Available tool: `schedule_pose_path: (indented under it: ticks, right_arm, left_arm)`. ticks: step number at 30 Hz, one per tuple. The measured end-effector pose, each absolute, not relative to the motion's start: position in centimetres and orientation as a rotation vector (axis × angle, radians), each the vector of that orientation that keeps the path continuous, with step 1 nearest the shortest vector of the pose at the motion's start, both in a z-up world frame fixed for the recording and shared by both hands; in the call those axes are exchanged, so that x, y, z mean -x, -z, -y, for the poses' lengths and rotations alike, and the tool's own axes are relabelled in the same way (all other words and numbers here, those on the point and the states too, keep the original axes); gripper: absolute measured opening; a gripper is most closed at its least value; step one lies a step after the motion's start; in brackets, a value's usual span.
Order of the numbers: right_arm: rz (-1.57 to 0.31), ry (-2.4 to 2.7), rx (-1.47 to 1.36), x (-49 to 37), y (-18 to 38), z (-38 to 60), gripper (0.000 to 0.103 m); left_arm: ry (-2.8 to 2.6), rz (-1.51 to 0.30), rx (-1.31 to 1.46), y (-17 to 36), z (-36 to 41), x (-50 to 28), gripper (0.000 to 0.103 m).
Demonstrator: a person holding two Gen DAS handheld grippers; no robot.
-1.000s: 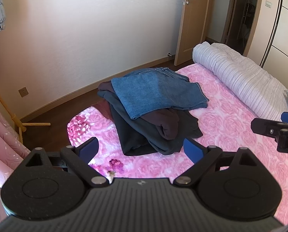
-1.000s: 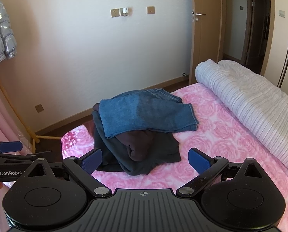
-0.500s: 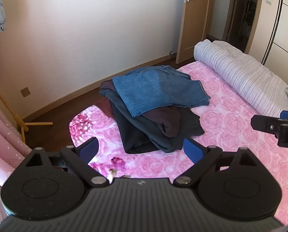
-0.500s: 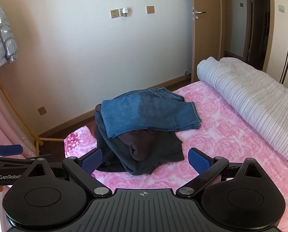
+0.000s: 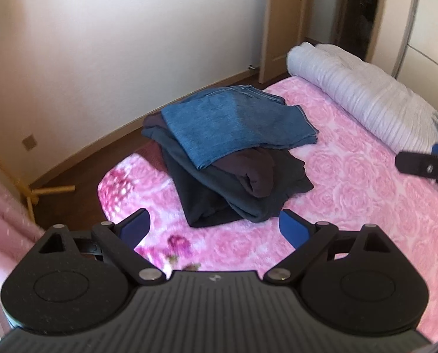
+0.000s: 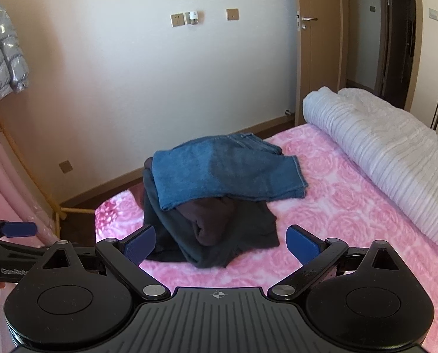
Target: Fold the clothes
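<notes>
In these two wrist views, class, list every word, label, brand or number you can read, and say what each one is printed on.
"GenRob": pale lettering on the side of the left gripper, cut off behind the right gripper; any further letters are hidden.
Small emblem on the left gripper's body in its own view: a mark, not readable text.
Crosshair mark on the right gripper's body: a symbol, no letters.
Wall switch plates: no legible text.

Rolled white quilt [image 6: 389,158] along far side of pink bed [image 6: 345,220]; wooden door [image 6: 316,44] beyond bed; silver jacket [image 6: 1,61] hung left.
</notes>
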State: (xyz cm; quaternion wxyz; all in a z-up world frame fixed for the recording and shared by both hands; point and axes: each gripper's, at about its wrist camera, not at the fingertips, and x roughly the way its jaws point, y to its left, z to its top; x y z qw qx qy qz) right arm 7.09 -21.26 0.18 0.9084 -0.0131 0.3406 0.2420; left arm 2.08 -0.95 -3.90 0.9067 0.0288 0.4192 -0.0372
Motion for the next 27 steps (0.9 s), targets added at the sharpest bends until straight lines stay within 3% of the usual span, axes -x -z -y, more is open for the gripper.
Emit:
schedule_pose_path:
  ticks: [6,10,12,20,27]
  right_arm:
    - [-0.707,-0.486,0.059,-11.4,2.1,18.1,0.097]
    - [-0.748,-0.488,0.142,-15.5,5.7,13.0,0.078]
    - [-0.769,-0.49,0.184,-17.5,7.5,10.4,0.076]
    - [-0.8,-0.542,0.43,-25.7,15.1,-1.4,0.074]
    - [-0.743,-0.682,0.649,-28.6,21.4,-8.4,0.072]
  left_arm:
    - [0.212,-0.83,-0.193,7.4,-0.8,-10.1,0.093]
    - [0.338,-0.787,-0.328,11.8,-5.0,-18.7,0.093]
    - [0.405,-0.786,-0.351,14.3,-7.0,-23.1,0.093]
    - [0.516,-0.92,-0.211,23.9,-11.3,-38.7,0.082]
    - [0.587,-0.998,-0.077,27.7,-11.8,-44.0,0.075]
